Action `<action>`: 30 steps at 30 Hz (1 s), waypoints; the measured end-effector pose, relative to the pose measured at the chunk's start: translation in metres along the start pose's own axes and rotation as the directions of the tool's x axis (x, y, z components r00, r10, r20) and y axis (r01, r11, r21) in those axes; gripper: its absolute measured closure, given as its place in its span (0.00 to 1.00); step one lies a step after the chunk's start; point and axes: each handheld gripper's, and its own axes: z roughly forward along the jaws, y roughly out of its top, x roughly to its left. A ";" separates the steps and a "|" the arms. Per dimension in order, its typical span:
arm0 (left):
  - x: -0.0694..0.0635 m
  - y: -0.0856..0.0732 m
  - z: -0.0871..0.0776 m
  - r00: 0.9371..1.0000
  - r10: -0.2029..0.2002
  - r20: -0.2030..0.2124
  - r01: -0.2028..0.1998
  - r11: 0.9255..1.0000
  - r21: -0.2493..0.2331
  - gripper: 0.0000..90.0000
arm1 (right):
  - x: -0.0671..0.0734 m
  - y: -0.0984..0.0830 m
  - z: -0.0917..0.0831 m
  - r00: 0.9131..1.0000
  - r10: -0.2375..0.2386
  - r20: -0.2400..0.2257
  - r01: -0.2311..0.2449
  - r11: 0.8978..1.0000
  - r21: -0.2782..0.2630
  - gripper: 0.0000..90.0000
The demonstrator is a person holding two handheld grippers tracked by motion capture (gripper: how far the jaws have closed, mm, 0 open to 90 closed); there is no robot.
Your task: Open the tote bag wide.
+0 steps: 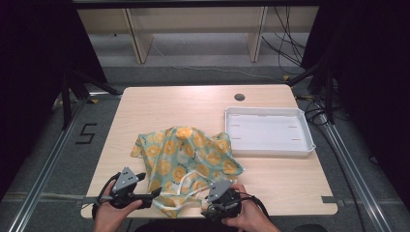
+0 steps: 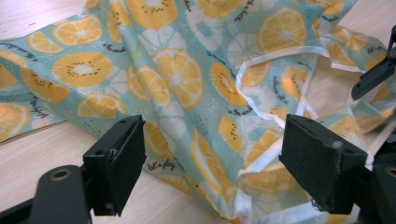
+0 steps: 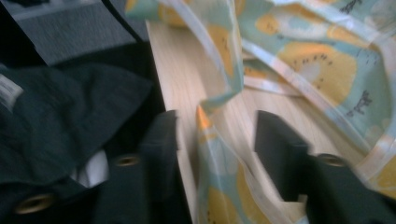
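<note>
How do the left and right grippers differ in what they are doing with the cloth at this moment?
The left gripper stands wide open, with the cloth's near hem in front of it; the right gripper is open more narrowly, with a strip of the cloth's edge lying between its fingers. In the high view the left gripper points sideways at the cloth, the right sits against its near corner. Both are at the table's near edge and neither is shut.

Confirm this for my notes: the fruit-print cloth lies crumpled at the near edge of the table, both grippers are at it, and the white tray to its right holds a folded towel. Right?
Not quite. The white tray is empty, as the high view shows. The rest stands: the fruit-print cloth lies crumpled near the table's near edge, with the left gripper and right gripper at it.
</note>
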 end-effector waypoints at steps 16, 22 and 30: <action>-0.023 0.011 -0.006 0.990 0.061 0.128 -0.051 0.996 -0.079 0.23 | -0.025 0.050 -0.051 0.987 -0.124 0.098 0.138 0.979 -0.151 1.00; -0.031 0.014 0.011 0.982 0.182 0.053 -0.182 0.983 0.000 0.22 | -0.047 0.076 -0.061 0.990 -0.106 0.088 0.124 0.965 -0.231 1.00; -0.024 0.030 0.033 0.944 0.325 0.052 -0.328 0.943 0.057 0.81 | -0.078 0.110 -0.075 0.983 -0.067 0.170 0.116 0.947 -0.299 1.00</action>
